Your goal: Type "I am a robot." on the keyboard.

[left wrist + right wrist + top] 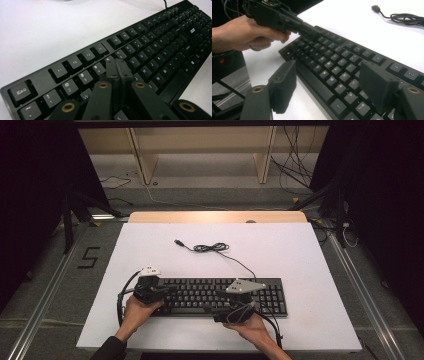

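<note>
We have the keyboard (220, 296) lying near the tabletop's (300, 255) front edge. Our left claw (117, 68) is pinched closed on nothing, its tip over the number row; our right claw (332, 82) gapes wide over the space bar, gripping nothing. We judge the key-pressing barely begun, with most of it left

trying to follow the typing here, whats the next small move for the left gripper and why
Probably a short press straight down, then lift. The left gripper is shut, its fingers forming one tip poised over the keyboard near the 4 and 5 keys; whether it touches a key yet is unclear. The right gripper is open, straddling the keyboard's front edge, seemingly steadying it.
</note>
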Demonstrator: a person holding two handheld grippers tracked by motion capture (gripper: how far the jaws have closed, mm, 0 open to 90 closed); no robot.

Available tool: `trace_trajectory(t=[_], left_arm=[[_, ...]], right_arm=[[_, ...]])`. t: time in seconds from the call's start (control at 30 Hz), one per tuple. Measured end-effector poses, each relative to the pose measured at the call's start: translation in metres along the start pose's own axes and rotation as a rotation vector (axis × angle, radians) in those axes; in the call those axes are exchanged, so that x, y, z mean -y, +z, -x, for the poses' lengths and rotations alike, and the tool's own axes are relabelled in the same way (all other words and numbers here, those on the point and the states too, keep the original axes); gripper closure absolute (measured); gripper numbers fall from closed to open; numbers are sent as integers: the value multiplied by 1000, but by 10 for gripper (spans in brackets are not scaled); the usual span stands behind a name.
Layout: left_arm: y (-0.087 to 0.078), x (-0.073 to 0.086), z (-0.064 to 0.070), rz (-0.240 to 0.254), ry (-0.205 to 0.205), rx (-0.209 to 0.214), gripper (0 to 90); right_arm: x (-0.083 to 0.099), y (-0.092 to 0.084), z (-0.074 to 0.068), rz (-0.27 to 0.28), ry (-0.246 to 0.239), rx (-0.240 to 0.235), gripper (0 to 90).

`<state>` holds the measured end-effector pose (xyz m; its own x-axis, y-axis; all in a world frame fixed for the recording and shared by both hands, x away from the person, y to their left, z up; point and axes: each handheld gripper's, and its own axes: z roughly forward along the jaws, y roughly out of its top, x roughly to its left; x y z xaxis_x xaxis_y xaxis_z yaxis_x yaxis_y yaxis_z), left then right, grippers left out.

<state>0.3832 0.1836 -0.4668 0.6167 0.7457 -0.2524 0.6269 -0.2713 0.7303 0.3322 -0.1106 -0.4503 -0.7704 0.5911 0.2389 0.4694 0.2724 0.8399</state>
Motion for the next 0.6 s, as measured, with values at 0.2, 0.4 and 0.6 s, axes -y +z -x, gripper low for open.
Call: trace_trajectory(t=[0.2, 0.4, 0.6], left_arm=[[6, -1, 0, -18, 4, 4, 889], [12, -3, 3, -42, 22, 5, 889], [18, -2, 3, -69, 26, -1, 889]], right_arm=[[0, 1, 0, -4, 2, -2, 314], [0, 1, -1, -8, -1, -3, 314], [0, 1, -1, -8, -1, -4, 314]])
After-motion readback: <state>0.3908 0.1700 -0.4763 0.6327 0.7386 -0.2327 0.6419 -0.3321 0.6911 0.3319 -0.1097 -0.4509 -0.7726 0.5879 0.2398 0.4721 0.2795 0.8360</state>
